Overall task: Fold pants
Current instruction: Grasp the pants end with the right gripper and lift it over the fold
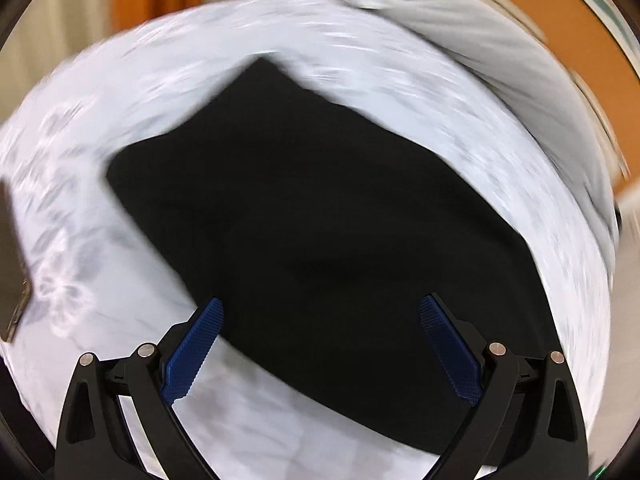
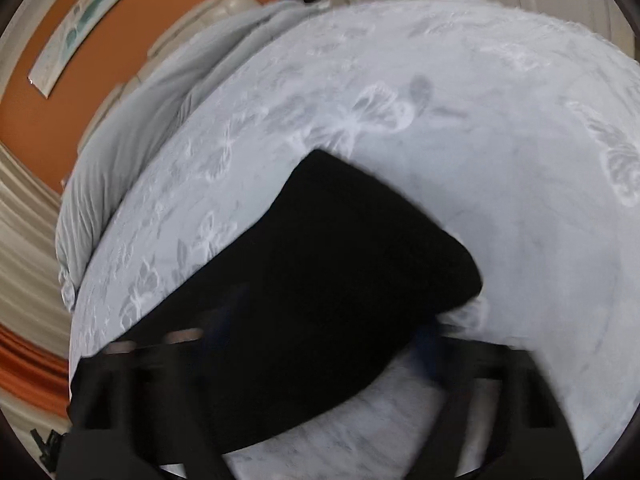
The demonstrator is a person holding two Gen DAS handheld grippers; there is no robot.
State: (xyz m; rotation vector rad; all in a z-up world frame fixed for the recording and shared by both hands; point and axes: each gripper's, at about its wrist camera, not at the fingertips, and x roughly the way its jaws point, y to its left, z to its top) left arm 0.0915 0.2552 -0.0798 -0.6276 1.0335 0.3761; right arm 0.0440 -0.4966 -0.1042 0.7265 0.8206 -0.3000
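Pants (image 1: 320, 220): black, lying as a compact folded slab on the bed (image 1: 100, 280), probably near finished.
Left gripper (image 1: 320, 312): jaws spread, empty, above the near edge, likely ready to grip.
Right gripper (image 2: 320, 344): too blurred; cannot tell.

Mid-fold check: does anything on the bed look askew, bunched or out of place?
Nothing stands out. The black pants lie flat as a folded block on the pale floral bedspread, with the left gripper open above them. The right wrist view is motion-blurred, so the right gripper's state is unclear.
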